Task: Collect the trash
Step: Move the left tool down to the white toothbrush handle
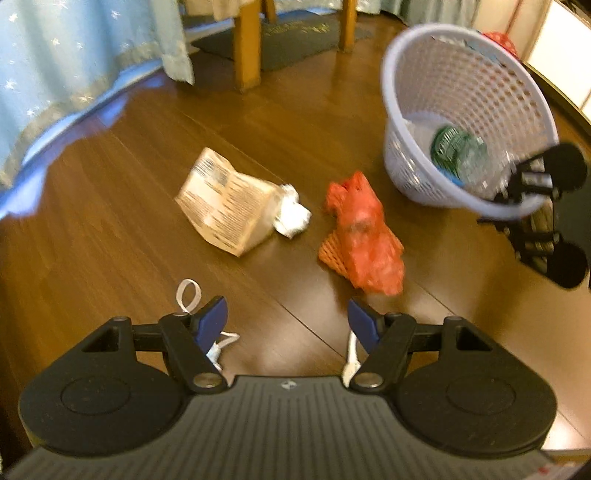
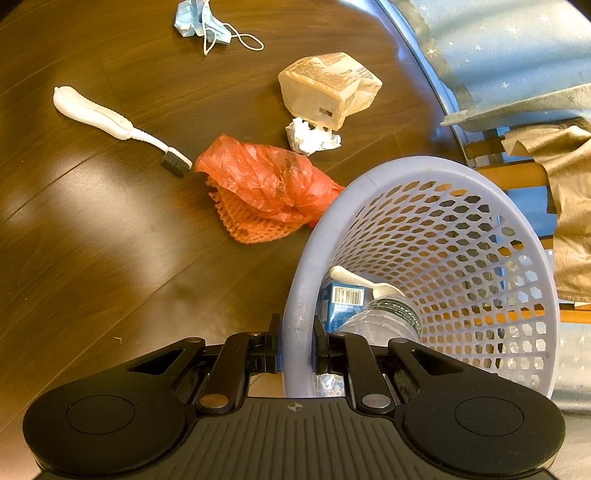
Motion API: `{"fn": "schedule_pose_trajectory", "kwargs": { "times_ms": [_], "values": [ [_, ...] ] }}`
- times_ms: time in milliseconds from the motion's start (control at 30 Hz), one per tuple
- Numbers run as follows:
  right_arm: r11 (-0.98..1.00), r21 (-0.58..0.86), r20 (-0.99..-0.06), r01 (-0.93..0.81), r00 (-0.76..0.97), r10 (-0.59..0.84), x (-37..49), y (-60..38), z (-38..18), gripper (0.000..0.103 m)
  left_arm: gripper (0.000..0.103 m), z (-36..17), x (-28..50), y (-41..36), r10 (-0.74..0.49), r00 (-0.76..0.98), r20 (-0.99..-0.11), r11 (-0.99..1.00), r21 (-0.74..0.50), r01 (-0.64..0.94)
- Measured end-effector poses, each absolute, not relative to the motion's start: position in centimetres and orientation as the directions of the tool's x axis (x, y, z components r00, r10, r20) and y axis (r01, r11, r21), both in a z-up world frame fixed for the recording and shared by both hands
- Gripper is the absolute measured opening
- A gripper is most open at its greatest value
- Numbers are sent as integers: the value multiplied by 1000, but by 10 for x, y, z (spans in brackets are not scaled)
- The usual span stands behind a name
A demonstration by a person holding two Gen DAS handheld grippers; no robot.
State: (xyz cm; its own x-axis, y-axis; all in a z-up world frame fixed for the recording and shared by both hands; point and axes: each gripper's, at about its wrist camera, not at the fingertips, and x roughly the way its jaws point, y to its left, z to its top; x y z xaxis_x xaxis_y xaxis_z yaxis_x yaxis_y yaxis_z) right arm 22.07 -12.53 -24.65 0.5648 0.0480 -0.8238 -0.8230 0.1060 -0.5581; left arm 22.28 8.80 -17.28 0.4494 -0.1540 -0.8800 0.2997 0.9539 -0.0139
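The crumpled red plastic bag (image 2: pixel 266 177) lies on the dark wooden floor (image 2: pixel 92 240) beside the lavender perforated plastic basket (image 2: pixel 373 177) (tilted), whose rim the right hand-held gripper (image 2: pixel 297 345) pinches; the left hand-held gripper (image 1: pixel 288 321) hangs spread, empty.

Bottle (image 2: pixel 384 317) in basket (image 2: pixel 306 258); bag (image 2: pixel 266 181) beside it, on netting (image 2: pixel 240 221)

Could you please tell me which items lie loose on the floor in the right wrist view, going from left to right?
Brush → face mask → orange plastic bag → crumpled tissue → paper package. Further right stands the basket, its rim clamped by the right hand-held gripper.
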Motion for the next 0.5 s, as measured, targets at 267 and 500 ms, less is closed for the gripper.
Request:
{"fn": "schedule_pose_trajectory", "kwargs": {
  "times_ms": [267,500],
  "values": [
    [111,-557,-825,-823,564,47,222,-126,-247,10,62,-217,197,53,-170,392,-904,913,5,407],
    [112,-557,-824,-823,564,48,223,-127,-247,10,53,-259,181,38,-133,350,-927,903,32,428]
  ]
}}
